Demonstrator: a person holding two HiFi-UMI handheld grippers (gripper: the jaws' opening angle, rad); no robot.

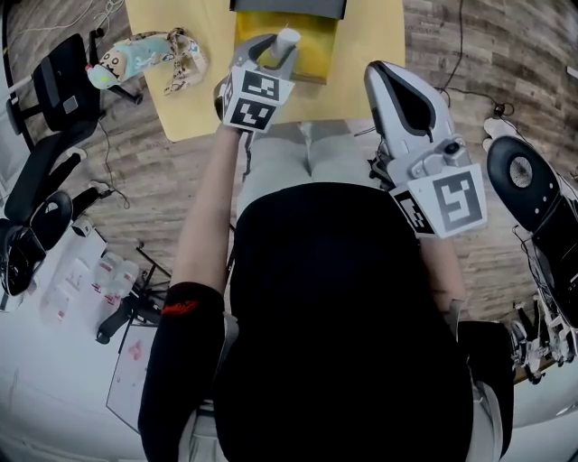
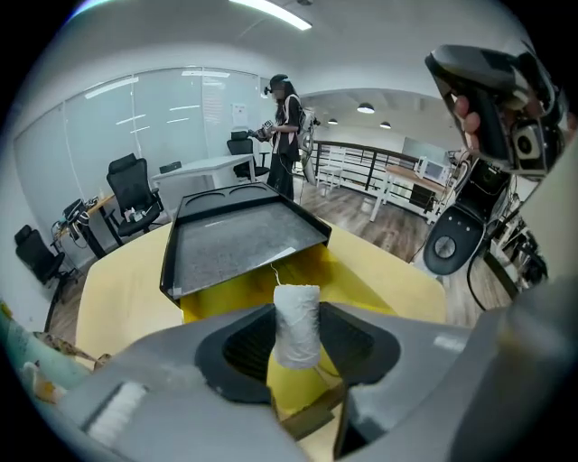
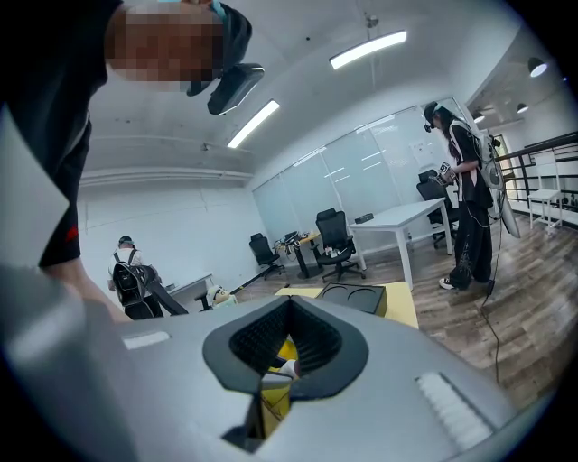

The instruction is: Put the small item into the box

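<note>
A white cylindrical roll (image 1: 286, 40) (image 2: 296, 320), the small item, stands upright between the pads of my left gripper (image 1: 275, 50) (image 2: 296, 341), which is shut on it. The roll hangs over the near part of the open yellow box (image 1: 312, 56) (image 2: 233, 302). The box's black lid (image 2: 239, 239) (image 1: 289, 6) is tipped back on its far side. The box stands on a yellow table (image 1: 181, 99) (image 2: 117, 298). My right gripper (image 1: 390, 83) (image 3: 285, 350) is raised off the table's right edge, shut with nothing in it.
A stuffed toy (image 1: 149, 54) lies on the table's left part. Black office chairs (image 1: 50, 90) stand to the left, a black round-based device (image 1: 524, 180) to the right. A person (image 2: 287, 126) (image 3: 465, 189) stands farther off in the room. Wooden floor surrounds the table.
</note>
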